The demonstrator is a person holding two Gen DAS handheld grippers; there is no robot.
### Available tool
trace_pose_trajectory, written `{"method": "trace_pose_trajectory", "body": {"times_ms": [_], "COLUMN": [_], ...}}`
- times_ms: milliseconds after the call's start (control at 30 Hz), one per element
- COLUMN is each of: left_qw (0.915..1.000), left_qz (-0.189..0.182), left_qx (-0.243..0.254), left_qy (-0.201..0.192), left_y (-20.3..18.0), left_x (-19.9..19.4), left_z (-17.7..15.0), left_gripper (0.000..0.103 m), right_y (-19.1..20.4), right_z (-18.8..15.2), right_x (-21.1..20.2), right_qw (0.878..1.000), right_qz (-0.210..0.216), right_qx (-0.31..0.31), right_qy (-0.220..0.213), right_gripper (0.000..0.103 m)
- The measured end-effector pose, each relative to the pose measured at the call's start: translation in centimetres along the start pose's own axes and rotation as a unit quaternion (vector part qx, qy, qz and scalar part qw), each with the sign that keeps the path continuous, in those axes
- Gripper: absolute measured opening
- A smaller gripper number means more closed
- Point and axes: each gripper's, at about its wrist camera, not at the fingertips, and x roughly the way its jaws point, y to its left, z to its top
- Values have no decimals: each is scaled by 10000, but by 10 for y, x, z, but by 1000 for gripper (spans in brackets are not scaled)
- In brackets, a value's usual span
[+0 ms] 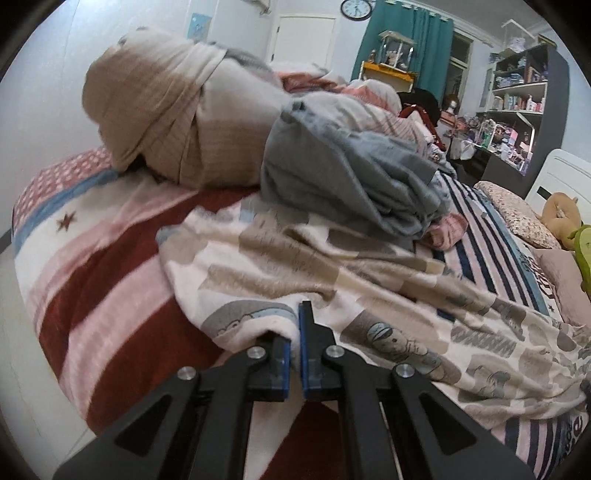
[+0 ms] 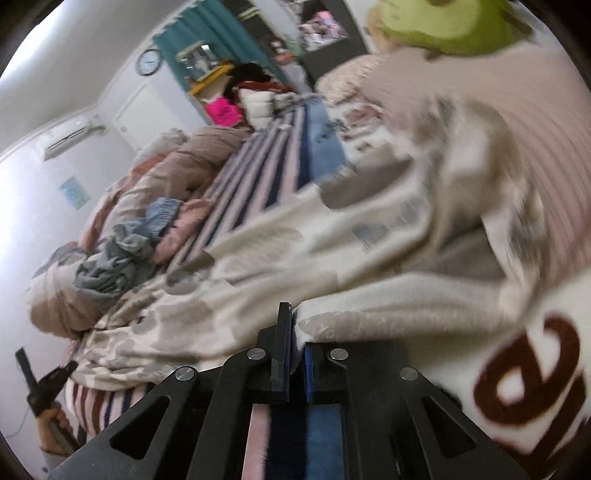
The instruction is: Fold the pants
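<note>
Pants (image 1: 332, 266): cream fleece, printed with grey and tan patches and cartoon figures; lie spread and rumpled across the near side of the bed (image 1: 92, 280), over its red, pink and white striped blanket.

Left claw (image 1: 295, 347): jaws closed, blue pads pinching the near hem of the pants at one end.

Right claw (image 2: 293, 354): jaws closed, a fold of the same cream fabric caught between its blue pads; this view is blurred.

Grey garment (image 1: 354, 177): bunched heap just beyond the pants, toward the middle of the bed.

Beige bundle (image 1: 166, 107): large wrapped bedding, behind the grey garment, near the wall.

Green plush toy (image 2: 447, 26): at the head of the bed, beside the pillows.

Wall clock (image 1: 356, 8): above a teal curtain (image 1: 413, 48).

Shelving unit (image 1: 517, 96): crowded, far right.
</note>
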Motion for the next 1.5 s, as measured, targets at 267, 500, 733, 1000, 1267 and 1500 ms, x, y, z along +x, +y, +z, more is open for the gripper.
{"method": "trace_pose_trajectory", "body": {"times_ms": [267,500,733,1000,1267,1500], "left_qw": [9991,9973,9942,9922,9929,9926], "left_qz": [-7,57,257,316,-106,-223], "left_qx": [420,736,1027,1182,1186,1191], "left_qy": [-80,41,176,234,-82,-10], "left_y": [-19,-40,-59,-71,-72,-83], "left_x": [13,62,123,158,93,57], "left_z": [43,76,84,82,86,69], "left_gripper": [2,3,3,43,70,73], "right_y": [24,45,46,38,58,47], "right_z": [65,116,135,138,135,102], "right_x": [17,61,119,159,89,37], "right_qw": [9975,9894,9751,9666,9625,9541], "right_qz": [261,19,-545,-780,-635,-830], "right_qx": [-657,-1383,-2004,-2165,-2479,-2677], "right_qy": [75,443,779,1132,898,1060], "right_gripper": [1,1,1,19,70,71]}}
